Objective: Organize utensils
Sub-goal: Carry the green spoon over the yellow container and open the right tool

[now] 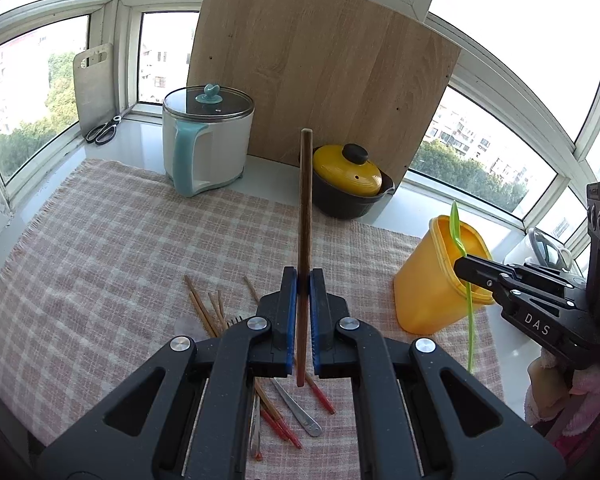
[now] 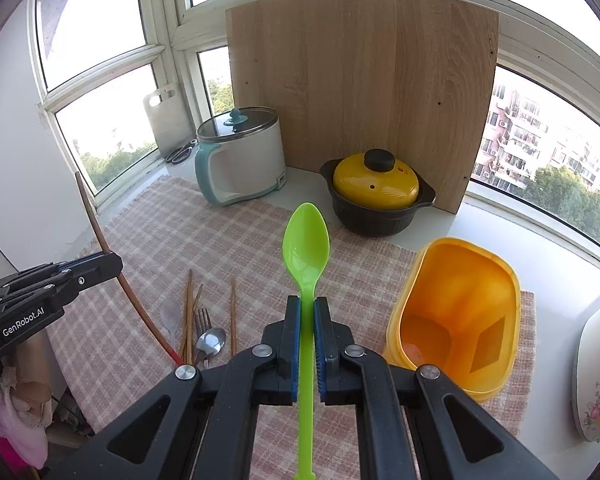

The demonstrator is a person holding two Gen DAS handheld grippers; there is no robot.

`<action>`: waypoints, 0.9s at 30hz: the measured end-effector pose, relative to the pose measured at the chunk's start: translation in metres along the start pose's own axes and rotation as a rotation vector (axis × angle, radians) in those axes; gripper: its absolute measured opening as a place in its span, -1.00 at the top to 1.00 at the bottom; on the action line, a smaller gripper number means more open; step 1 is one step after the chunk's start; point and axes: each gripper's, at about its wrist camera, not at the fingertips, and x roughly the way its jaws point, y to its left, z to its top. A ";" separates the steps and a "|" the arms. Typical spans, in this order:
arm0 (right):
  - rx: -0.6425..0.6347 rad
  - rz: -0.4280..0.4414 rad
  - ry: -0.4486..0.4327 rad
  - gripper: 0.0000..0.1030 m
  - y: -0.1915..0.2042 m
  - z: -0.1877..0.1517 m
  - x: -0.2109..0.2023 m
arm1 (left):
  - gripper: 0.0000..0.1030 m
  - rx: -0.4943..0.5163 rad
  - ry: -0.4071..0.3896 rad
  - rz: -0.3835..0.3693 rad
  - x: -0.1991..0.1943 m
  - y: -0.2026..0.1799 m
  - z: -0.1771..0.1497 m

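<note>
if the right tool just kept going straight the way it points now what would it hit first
Probably the checked cloth just short of the black pot with the yellow lid. The right tool tilts down toward that spot, green spoon leading. The yellow container sits off to its right. Depth is uncertain.

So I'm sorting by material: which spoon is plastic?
The green spoon clamped in the right gripper; the other spoon, lying on the cloth, is shiny metal.

Behind my checked cloth (image 2: 236,240) stand a white cooker (image 2: 242,156), a yellow-lidded pot (image 2: 376,192), a wooden board (image 2: 360,80) and scissors (image 1: 102,131).
</note>
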 end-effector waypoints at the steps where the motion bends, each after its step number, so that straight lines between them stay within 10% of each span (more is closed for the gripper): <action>1: -0.003 0.000 -0.006 0.93 -0.001 0.001 -0.003 | 0.93 0.003 -0.006 -0.005 -0.001 -0.004 0.001; 27: 0.070 -0.058 -0.135 0.93 -0.105 0.044 -0.037 | 0.93 0.108 -0.134 -0.189 0.006 -0.135 0.066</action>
